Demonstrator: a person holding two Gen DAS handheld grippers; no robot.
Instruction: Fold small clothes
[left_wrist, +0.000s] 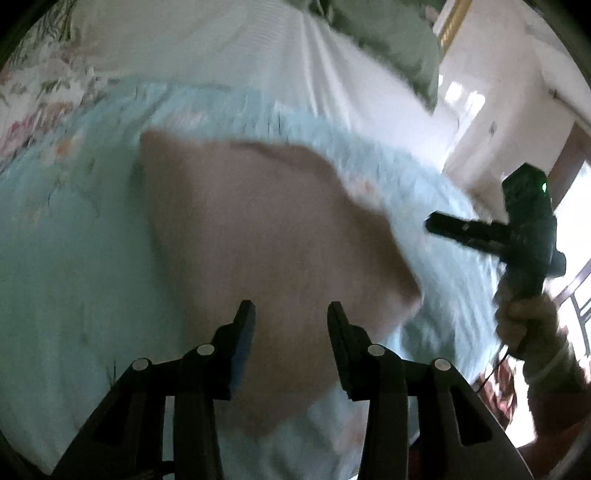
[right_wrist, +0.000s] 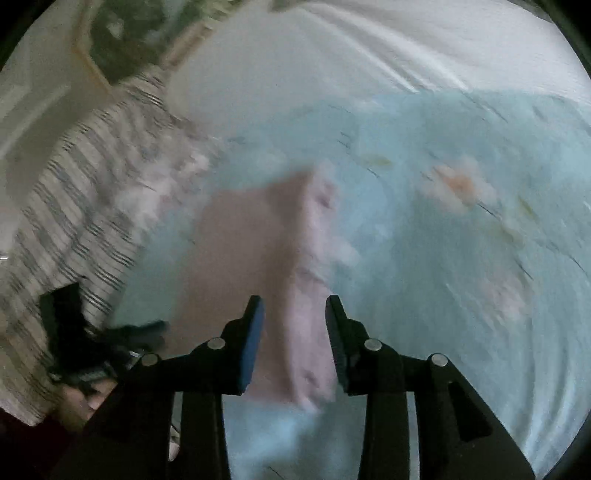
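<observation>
A small pink garment (left_wrist: 258, 229) lies spread on a light blue floral sheet (left_wrist: 74, 258). My left gripper (left_wrist: 290, 314) hovers over its near edge, fingers apart, nothing pinched between the pads. In the right wrist view the garment (right_wrist: 258, 240) shows as a folded strip with a paler side. My right gripper (right_wrist: 293, 306) stands open over that strip, the pads clear of the cloth. The right gripper (left_wrist: 436, 225) also appears at the right of the left wrist view, held by a hand (left_wrist: 528, 317). Both views are blurred.
A striped grey-and-white cloth (right_wrist: 74, 206) lies left of the blue sheet (right_wrist: 443, 277). Beyond it is a white bed sheet (right_wrist: 369, 55). The left gripper (right_wrist: 110, 332) shows dark and blurred at lower left. A pale wall and doorway (left_wrist: 498, 92) stand at the right.
</observation>
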